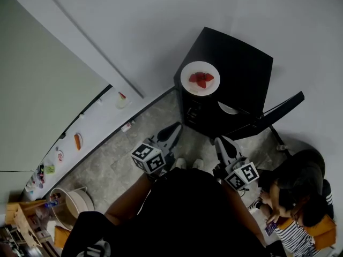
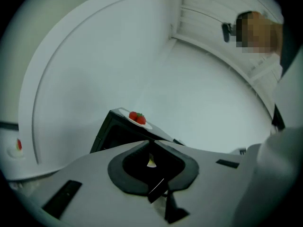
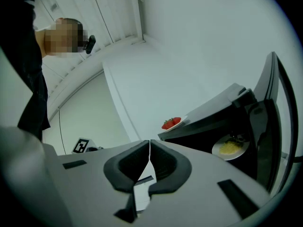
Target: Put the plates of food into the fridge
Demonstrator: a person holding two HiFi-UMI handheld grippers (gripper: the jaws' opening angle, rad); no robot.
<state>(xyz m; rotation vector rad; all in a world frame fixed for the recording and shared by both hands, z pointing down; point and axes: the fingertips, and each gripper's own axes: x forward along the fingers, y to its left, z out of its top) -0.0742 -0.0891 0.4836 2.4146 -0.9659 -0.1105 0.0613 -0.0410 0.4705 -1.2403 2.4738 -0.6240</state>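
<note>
1. The left gripper (image 1: 171, 133) has its jaws pressed together with nothing between them; in its own view the dark pads (image 2: 142, 148) meet at a thin seam.
2. The right gripper (image 1: 225, 143) is closed the same way and empty, its pads (image 3: 161, 152) touching along the tip line.
3. Both tools point roughly level at a small black fridge (image 1: 244, 71) standing just ahead of their tips, close but not touching.
4. The fridge door (image 1: 274, 113) hangs open, out past the right gripper's right side.
5. The plate of strawberries (image 1: 186, 82) sits on the fridge's top, above and beyond both sets of jaws. From the left gripper it shows straight ahead, just above the tips (image 2: 128, 114). From the right gripper it lies ahead and slightly to the right (image 3: 182, 121).
6. A second plate with yellow food (image 3: 218, 151) rests inside the fridge. It is to the right of the right gripper's jaws and lower than the strawberries, just beside the open door (image 3: 272, 117).
7. A second person (image 1: 300, 197) sits low beside the right gripper, on its outer side.
</note>
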